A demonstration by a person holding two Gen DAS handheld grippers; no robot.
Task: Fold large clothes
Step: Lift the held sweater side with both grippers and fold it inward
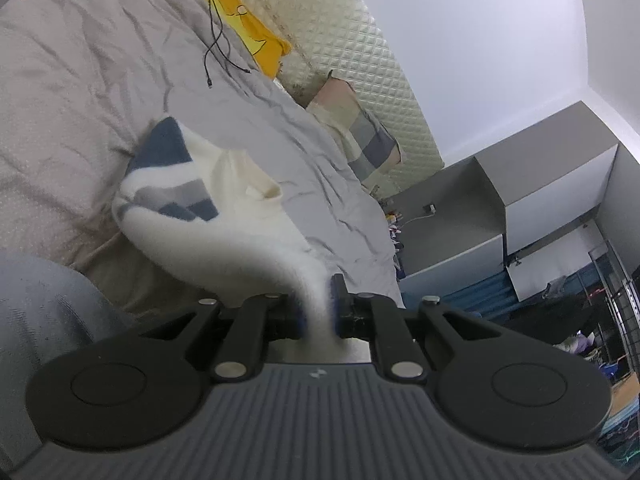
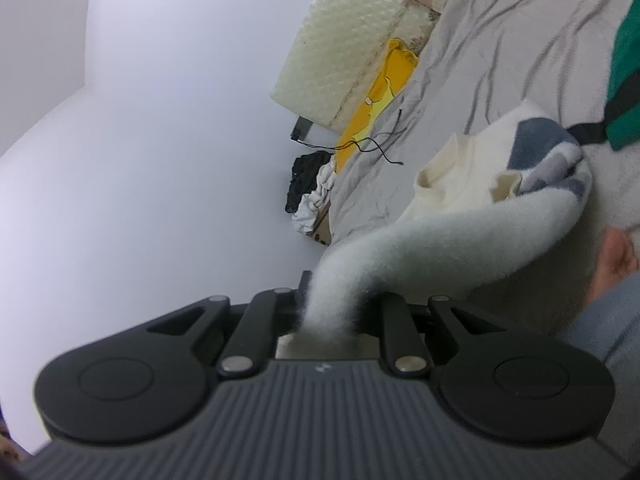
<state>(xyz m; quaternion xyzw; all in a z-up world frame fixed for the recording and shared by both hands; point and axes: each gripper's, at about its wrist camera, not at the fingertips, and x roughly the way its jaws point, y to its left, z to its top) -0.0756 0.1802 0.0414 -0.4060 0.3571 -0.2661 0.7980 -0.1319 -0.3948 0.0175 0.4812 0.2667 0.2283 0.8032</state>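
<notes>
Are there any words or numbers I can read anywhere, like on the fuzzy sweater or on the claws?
No words or numbers can be read.
Left claw housing: a tiny pale logo mark, a symbol only, no letters.
Right claw housing: the same tiny mark, no letters.
Fuzzy white sweater: blue and grey blocks only; no print shows.
Yellow cloth: thin dark line drawing, not writing.
Cluttered shelves: too small and blurred to read.

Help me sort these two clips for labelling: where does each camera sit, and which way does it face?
Left wrist: sits on the left gripper, looking along its fingers across the bed toward grey cabinets; the jaws pinch the fuzzy white sweater; a grey-clad limb shows lower left.
Right wrist: sits on the right gripper, facing the bed and white wall; its jaws pinch the sweater; a grey sleeve shows at right.
Shared: sweater, bed, yellow cushion, black cable, quilted headboard.
</notes>
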